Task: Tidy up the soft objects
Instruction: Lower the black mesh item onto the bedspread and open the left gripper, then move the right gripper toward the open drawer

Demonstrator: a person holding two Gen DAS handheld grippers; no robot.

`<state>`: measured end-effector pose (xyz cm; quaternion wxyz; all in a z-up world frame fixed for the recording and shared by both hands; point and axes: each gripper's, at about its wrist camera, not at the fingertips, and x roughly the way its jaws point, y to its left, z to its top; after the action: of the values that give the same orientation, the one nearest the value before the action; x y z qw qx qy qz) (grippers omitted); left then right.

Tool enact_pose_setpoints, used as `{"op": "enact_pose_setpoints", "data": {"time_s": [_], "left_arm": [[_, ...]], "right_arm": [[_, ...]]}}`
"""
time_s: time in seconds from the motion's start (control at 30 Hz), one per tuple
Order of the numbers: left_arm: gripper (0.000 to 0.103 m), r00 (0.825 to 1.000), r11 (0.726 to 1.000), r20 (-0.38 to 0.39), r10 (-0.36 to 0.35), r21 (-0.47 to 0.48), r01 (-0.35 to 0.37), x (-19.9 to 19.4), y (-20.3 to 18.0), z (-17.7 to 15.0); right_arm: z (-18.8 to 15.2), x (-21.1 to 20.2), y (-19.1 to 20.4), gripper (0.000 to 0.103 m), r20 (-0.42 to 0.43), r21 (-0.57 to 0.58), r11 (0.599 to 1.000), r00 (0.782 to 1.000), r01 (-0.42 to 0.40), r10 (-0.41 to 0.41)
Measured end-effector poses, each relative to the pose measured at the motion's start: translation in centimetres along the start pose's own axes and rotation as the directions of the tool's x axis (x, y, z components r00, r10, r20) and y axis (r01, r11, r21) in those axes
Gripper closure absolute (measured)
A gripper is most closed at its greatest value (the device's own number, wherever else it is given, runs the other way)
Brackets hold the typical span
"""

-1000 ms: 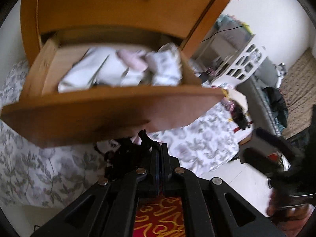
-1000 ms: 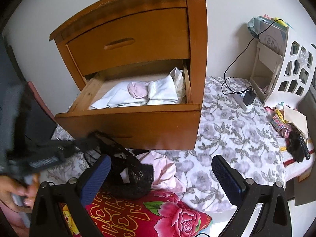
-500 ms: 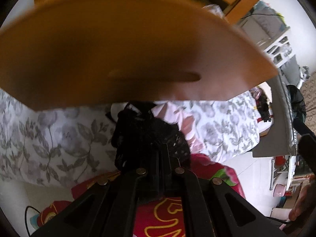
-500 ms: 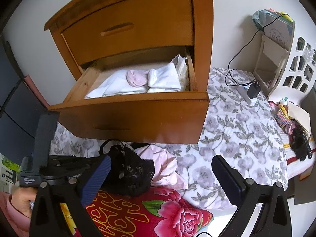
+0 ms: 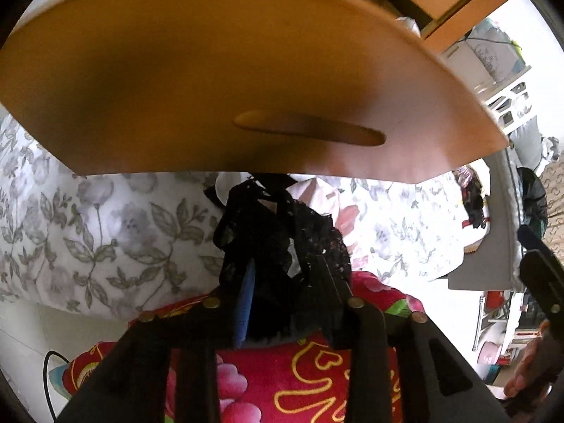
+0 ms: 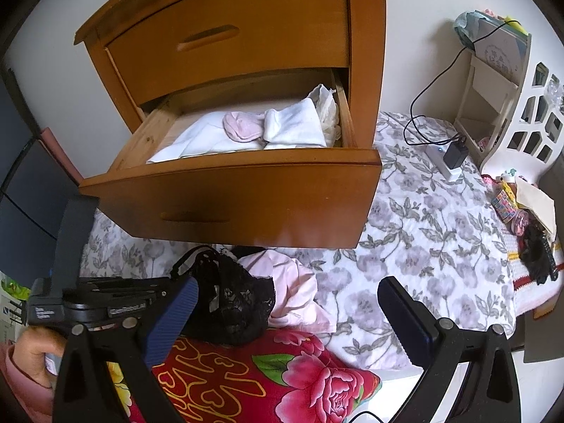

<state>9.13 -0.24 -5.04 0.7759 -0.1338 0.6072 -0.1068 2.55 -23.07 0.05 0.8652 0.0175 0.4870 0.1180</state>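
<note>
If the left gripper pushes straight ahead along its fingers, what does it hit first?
The black lace garment already sits between the left gripper fingers. Past that, probably the pink garment on the floral bedspread under the open drawer front; depth is unclear.

Bedroom, wooden nightstand [image 6: 246, 53] against white wall [image 6: 416, 35].
Floral bedspread [image 6: 423, 239] below; white lattice shelf [image 6: 521, 105] at right edge.
</note>
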Motion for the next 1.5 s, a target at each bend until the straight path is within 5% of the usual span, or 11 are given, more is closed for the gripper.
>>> {"op": "enact_pose_setpoints", "data": {"time_s": [0.13,0.37,0.67,0.87,1.5], "left_arm": [[0.067,1.000,1.000,0.030,0.010,-0.003,-0.010,-1.6,-0.2,-0.1],[0.034,0.990,0.999,0.138,0.036,0.001,-0.037,-5.8,-0.5,0.1],[0.012,0.976,0.993,0.187,0.113,-0.038,-0.108,-7.0,0.3,-0.3],[0.008,0.950,0.975,0.220,0.220,-0.043,-0.216,-6.9,0.5,-0.3],[0.006,0.910,0.973,0.348,0.227,-0.030,-0.231,-9.6,0.0,0.1]], "right_arm": [[0.0,0.0,0.3,0.000,-0.003,-0.007,1.000,1.000,-0.002,0.002],[0.2,-0.6,0.9,0.000,0.012,-0.027,1.000,1.000,-0.009,0.009],[0.0,-0.3,1.7,0.000,-0.001,-0.043,0.999,1.000,-0.017,0.017],[0.1,0.1,1.8,0.000,-0.009,-0.043,0.999,1.000,-0.023,0.022],[0.8,1.0,2.4,0.000,-0.024,-0.060,0.998,1.000,-0.012,0.011]]}}
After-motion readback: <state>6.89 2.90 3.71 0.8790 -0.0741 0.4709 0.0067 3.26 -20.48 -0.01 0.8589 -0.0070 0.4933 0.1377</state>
